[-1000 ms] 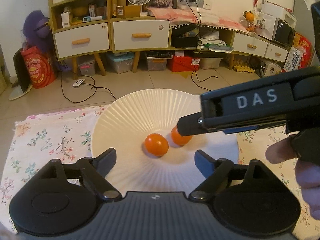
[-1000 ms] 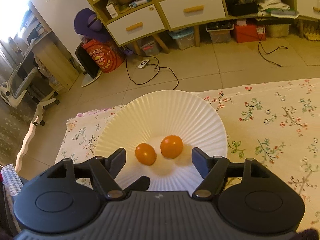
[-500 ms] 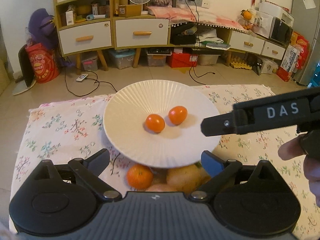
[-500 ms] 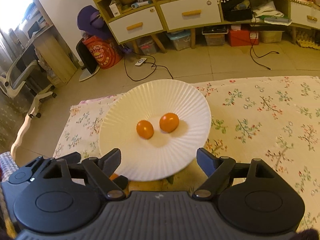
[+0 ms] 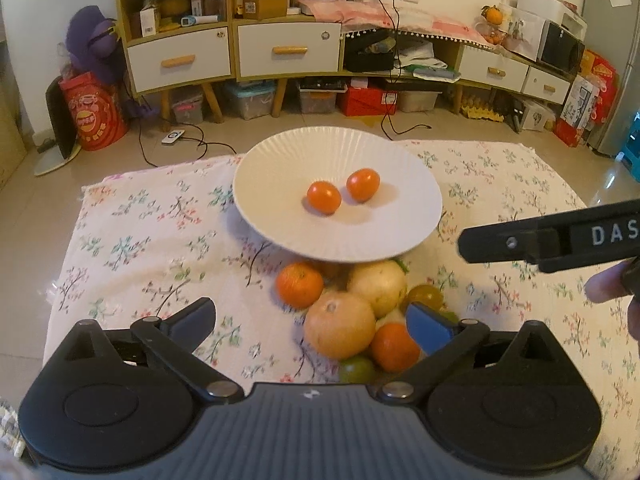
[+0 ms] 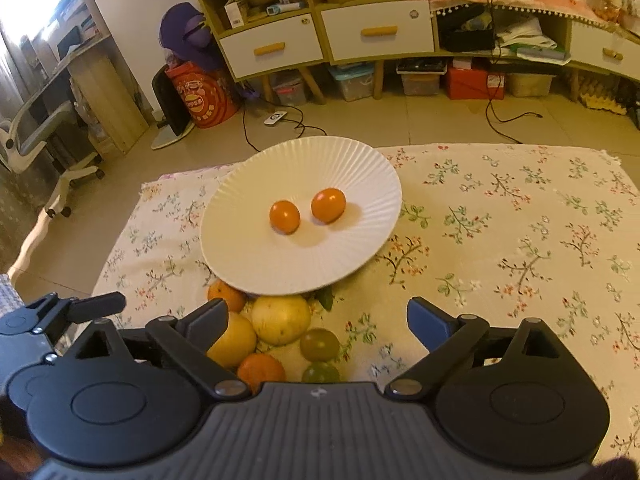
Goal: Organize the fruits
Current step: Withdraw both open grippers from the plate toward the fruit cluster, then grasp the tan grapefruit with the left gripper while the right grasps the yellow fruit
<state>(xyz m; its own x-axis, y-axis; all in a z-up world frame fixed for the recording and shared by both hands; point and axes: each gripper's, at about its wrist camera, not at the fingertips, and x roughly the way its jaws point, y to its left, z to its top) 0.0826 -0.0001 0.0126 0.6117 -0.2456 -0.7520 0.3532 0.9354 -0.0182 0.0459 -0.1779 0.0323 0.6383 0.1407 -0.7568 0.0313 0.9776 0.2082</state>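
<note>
two small orange fruits [image 5: 343,191] lie side by side, close together, near the middle of a white ribbed plate [image 5: 280,216] that rests on a floral tablecloth [image 5: 152,240]. just beside the plate's near rim, partly tucked under its edge, sits a heap of other fruit: a mandarin [image 5: 299,284] at the left, a pale yellow round fruit [image 5: 378,282] to its right, a large yellow-orange fruit [image 5: 339,325] nearer the camera, another mandarin [image 5: 394,347] on its right, a dull green-yellow fruit [image 5: 426,295] farther right, and a green one [image 5: 356,368] at the near edge. the left gripper [image 5: 310,314] hangs over the near side of this heap, its jaws having just been opening and now spread wide; the pads press on nothing, though part of the heap shows in the gap between them. in the left wrist view the right gripper reaches in from the right, with a bare fingertip [image 5: 604,286] under it. the right gripper [image 6: 318,320] also hovers above the heap, its jaws just opened and now standing wide apart, gripping no fruit. beyond the cloth are a tiled floor, low cabinets with white drawers [image 5: 288,50], storage boxes beneath them and a red bag [image 5: 94,112] at the far left.
</note>
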